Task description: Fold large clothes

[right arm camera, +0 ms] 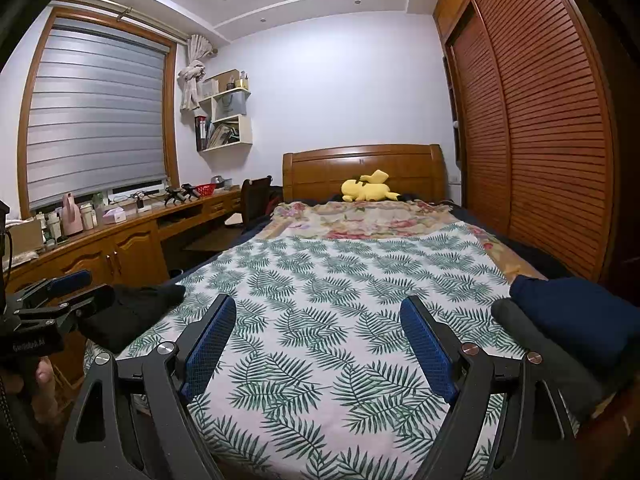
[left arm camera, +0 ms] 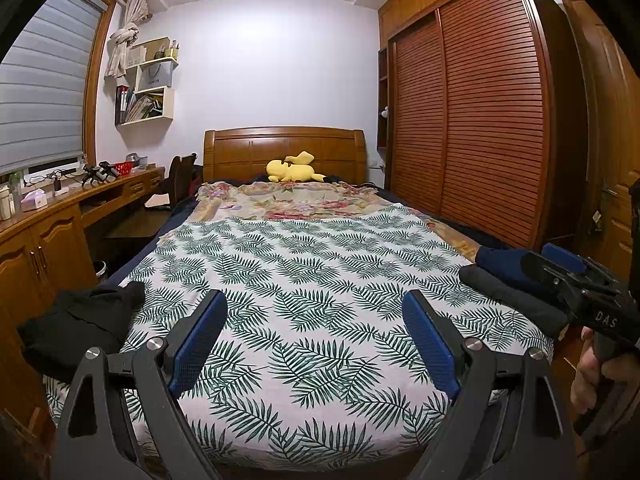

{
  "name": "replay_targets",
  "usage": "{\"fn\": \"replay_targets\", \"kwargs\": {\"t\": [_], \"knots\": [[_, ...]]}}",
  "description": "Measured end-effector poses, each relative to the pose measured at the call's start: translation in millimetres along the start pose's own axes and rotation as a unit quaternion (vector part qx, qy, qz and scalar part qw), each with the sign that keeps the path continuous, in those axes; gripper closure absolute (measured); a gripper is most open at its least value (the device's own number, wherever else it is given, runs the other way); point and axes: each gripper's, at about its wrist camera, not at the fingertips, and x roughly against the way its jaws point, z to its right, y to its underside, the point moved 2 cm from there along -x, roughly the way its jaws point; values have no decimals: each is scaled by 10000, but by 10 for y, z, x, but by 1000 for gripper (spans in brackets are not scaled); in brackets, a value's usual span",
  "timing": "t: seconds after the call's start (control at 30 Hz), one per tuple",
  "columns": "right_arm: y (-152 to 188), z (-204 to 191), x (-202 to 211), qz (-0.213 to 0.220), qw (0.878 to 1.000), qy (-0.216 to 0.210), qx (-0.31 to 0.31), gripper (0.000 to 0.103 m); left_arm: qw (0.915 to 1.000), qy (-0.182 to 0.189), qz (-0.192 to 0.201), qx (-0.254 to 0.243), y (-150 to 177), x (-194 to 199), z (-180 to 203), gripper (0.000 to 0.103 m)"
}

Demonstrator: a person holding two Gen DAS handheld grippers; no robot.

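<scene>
At the left edge of the bed [left arm camera: 320,420] we see a crumpled black garment [left arm camera: 80,324] lying just left of our left gripper [left arm camera: 316,344]. Its jaws are spread wide with nothing between the blue pads [left arm camera: 198,344], only the leaf-print sheet [left arm camera: 304,264] beneath. We judge this heap the unfolded piece, and the left hand is plainly the nearer one; its long axis seems to run toward the headboard, though the folds hide its outline. Our right gripper [right arm camera: 320,346] is likewise spread and empty, hovering over bare sheet. At the right edge two folded pieces, a dark grey garment [right arm camera: 560,356] and a navy garment [right arm camera: 580,316], rest touching each other, just right of that gripper.
</scene>
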Motion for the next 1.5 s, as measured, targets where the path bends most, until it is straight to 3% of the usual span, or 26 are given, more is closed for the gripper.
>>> {"fn": "replay_targets", "kwargs": {"t": [1.5], "knots": [[12,-33,7,30,10000,-29,38,18,10000,-25,82,27,26,72,16,13]]}}
